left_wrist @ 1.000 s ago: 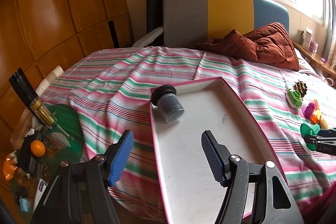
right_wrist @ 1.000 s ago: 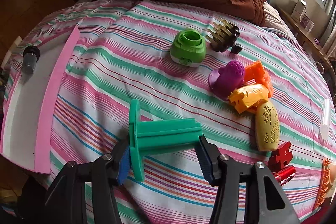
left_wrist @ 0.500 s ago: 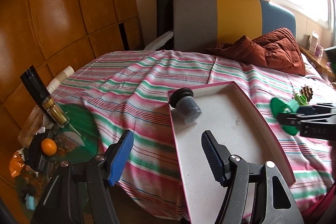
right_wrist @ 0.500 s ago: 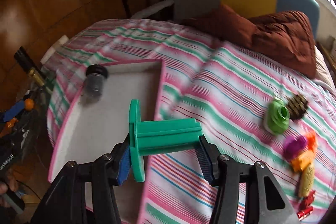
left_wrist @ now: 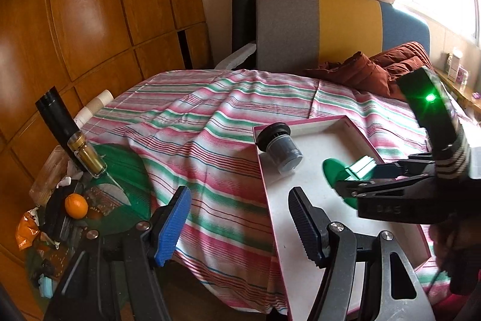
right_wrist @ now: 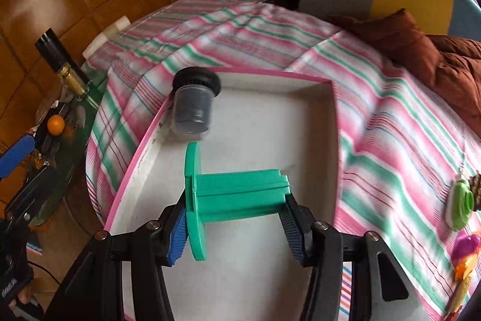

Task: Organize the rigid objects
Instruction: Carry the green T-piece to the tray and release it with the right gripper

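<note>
Green spool carried over the tray, ready to set down.

The green spool [right_wrist: 237,194] hangs over the white tray [right_wrist: 255,276], clamped in the right gripper [right_wrist: 234,226]; lower it clear of the dark jar [right_wrist: 192,107] before releasing. The left gripper [left_wrist: 237,226] is spread, holding nothing.

The right gripper [right_wrist: 236,223] is clamped across something; the left gripper [left_wrist: 240,226] hangs with its jaws spread, holding nothing.

A teal-green spool [right_wrist: 237,194] hangs over a white, pink-rimmed tray [right_wrist: 141,158]; the bedsheet [left_wrist: 192,122] is striped pink, green and white.
</note>
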### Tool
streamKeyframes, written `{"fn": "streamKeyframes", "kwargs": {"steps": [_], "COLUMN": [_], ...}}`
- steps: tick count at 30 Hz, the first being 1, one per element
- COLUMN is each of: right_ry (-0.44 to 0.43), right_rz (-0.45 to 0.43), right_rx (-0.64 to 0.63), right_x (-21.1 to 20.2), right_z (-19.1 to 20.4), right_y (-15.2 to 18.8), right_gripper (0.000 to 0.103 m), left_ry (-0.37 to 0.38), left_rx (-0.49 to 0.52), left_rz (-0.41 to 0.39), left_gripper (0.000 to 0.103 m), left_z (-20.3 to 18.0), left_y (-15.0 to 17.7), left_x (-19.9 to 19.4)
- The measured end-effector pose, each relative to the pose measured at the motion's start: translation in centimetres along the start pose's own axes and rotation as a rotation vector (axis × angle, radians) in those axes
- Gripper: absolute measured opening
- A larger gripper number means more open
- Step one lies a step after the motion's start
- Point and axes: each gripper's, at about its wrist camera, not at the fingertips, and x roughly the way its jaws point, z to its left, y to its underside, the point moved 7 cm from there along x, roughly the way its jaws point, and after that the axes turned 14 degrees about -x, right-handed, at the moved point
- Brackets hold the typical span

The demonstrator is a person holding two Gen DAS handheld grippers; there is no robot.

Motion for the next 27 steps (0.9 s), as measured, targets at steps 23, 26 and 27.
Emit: {"fn": "streamKeyframes", "kwargs": {"steps": [23,26,27], "right_ry": [-0.127,-0.153,-0.156], "right_rz": [-0.002,-0.039,-0.048], "right_rx": [0.086,0.107,0.113], "right_x": [3.2,2.3,2.1], "right_z": [2.3,2.3,2.2], "right_y": [-1.7,-2.2,-2.3], "right_gripper": [0.062,0.066,0.066], "left_ry": [-0.035,-0.034,-0.034], "left_rx": [-0.005,-0.001,0.000], "left_rz": [-0.017,-0.018,-0.020], "left_gripper": [0.071,0.071,0.071], "left_z": [1.2,1.1,1.1], "left_y": [-0.1,-0.1,-0.1], "left_x": [-0.5,-0.6,-0.7]}}
